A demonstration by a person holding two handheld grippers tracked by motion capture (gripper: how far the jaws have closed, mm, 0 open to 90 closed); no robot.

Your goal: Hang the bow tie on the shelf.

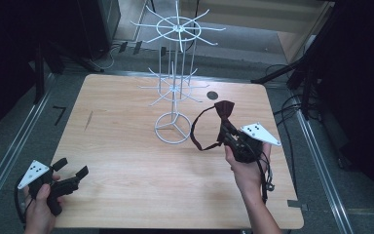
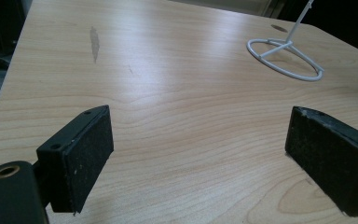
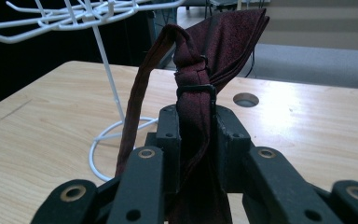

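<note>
A dark red bow tie (image 1: 223, 109) with a thin neck strap (image 1: 195, 131) is pinched in my right gripper (image 1: 225, 130), held above the table's right half, just right of the white wire hook stand (image 1: 174, 83). In the right gripper view the jaws press on the bow tie (image 3: 200, 84) at its knot, and its strap (image 3: 135, 107) loops down to the left. My left gripper (image 1: 72, 167) rests near the table's front left corner, open. In the left gripper view its pads (image 2: 86, 154) stand wide apart over bare wood.
The stand has a ring base (image 1: 172, 127) and two tiers of radial hooks (image 1: 177, 27). A round cable hole (image 1: 212, 94) lies behind it. The wooden table (image 1: 126, 161) is bare on its left half. Dark equipment and cables surround the table.
</note>
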